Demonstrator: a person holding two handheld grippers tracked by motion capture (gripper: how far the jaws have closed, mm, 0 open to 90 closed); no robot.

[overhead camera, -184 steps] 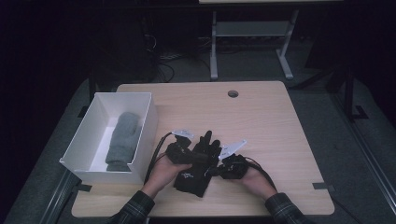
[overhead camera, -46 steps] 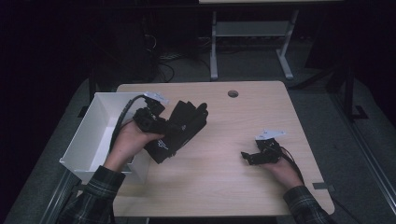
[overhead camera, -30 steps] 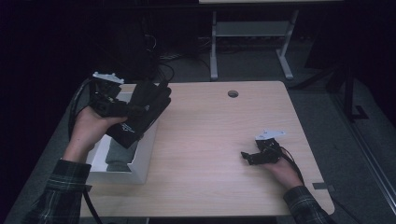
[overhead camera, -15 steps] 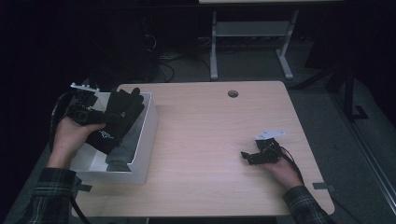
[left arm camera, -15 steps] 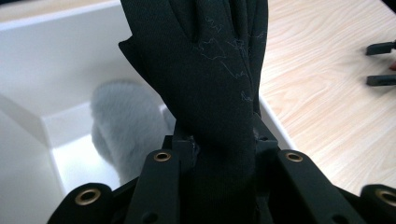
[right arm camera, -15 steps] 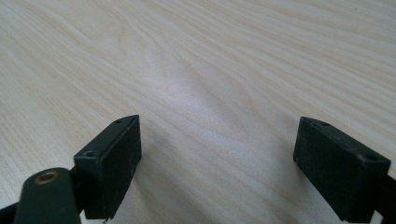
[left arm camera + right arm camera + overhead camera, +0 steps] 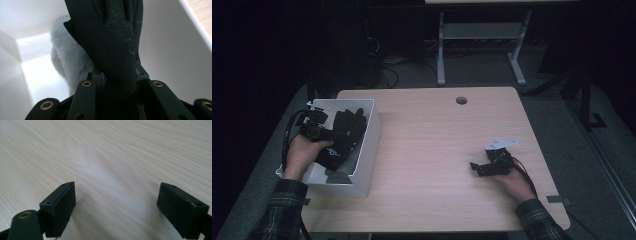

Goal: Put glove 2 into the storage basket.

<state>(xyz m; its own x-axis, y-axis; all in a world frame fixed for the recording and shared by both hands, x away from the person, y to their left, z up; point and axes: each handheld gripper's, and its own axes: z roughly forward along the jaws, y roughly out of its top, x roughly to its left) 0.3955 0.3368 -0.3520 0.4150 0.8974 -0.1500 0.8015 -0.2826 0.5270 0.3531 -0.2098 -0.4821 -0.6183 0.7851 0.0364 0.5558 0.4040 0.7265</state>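
A pair of black gloves (image 7: 343, 136) hangs inside the white box (image 7: 371, 134) at the table's left, held by my left gripper (image 7: 323, 133). In the left gripper view both jaws press on the black gloves (image 7: 112, 47), whose fingers point away over a grey fleece item (image 7: 67, 62) lying on the white box's (image 7: 37, 22) floor. My right gripper (image 7: 476, 168) rests low on the wooden table (image 7: 437, 145) at the right, jaws apart. Bare wood of the table (image 7: 105, 157) lies between the two pads (image 7: 61, 207) in the right gripper view.
A round cable hole (image 7: 461, 100) sits near the table's far edge. A metal desk frame (image 7: 477, 45) and cables lie on the dark floor behind. The person's sleeves (image 7: 282, 210) enter from the bottom.
My left gripper carried the black gloves from the table's middle leftward over the box and lowered them into it. The right gripper has stayed where it was.
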